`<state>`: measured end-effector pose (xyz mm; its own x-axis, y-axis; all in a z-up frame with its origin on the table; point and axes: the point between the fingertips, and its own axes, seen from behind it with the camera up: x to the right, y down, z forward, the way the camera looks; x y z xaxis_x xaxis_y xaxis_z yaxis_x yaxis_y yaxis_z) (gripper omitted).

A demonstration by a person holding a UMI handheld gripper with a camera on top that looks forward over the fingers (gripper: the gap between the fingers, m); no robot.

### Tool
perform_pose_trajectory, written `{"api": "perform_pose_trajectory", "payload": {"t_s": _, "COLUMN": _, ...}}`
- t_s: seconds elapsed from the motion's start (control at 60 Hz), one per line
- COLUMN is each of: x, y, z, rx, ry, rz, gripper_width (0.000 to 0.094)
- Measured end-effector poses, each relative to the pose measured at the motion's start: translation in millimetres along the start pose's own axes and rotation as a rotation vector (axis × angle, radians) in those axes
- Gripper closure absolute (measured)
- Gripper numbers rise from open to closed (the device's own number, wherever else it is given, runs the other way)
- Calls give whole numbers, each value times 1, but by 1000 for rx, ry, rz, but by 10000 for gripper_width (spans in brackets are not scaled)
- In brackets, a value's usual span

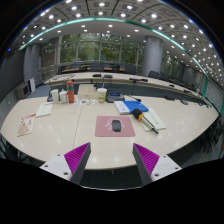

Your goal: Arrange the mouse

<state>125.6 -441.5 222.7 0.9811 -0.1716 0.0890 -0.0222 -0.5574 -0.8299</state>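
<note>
1. Mouse (pixel 116 125), dark and small, sits on a pink mouse mat (pixel 114 126) on a pale table (pixel 70 130), well ahead of the gripper (pixel 111 158).
2. Gripper fingers stand wide apart with nothing between them; each shows a magenta pad (pixel 77 157).
3. Right of the mat lies a blue book (pixel 135 106) among papers.
4. Farther back on the table stand several bottles and a cup (pixel 101 95).
5. Beyond is a long conference table with chairs, large windows and ceiling lights.

Conference tables (pixel 60 125), rear windows (pixel 105 50), ceiling downlights (pixel 100 15).
</note>
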Motion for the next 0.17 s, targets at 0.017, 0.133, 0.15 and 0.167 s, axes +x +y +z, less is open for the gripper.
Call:
{"api": "perform_pose_trajectory", "payload": {"t_s": 0.017, "x": -1, "y": 1, "z": -1, "rx": -2, "ry": -3, "rz": 1, "gripper_width": 82}}
{"api": "perform_pose_trajectory", "payload": {"t_s": 0.133, "x": -1, "y": 8, "z": -7, "rx": -9, "ry": -3, "rz": 1, "gripper_width": 80}}
{"api": "perform_pose_trajectory", "payload": {"t_s": 0.15, "x": -1, "y": 9, "z": -8, "rx": -10, "ry": -1, "rz": -3, "gripper_width": 79}}
{"api": "perform_pose_trajectory", "payload": {"t_s": 0.167, "x": 0, "y": 9, "z": -9, "rx": -10, "ry": 1, "rz": -5, "gripper_width": 79}}
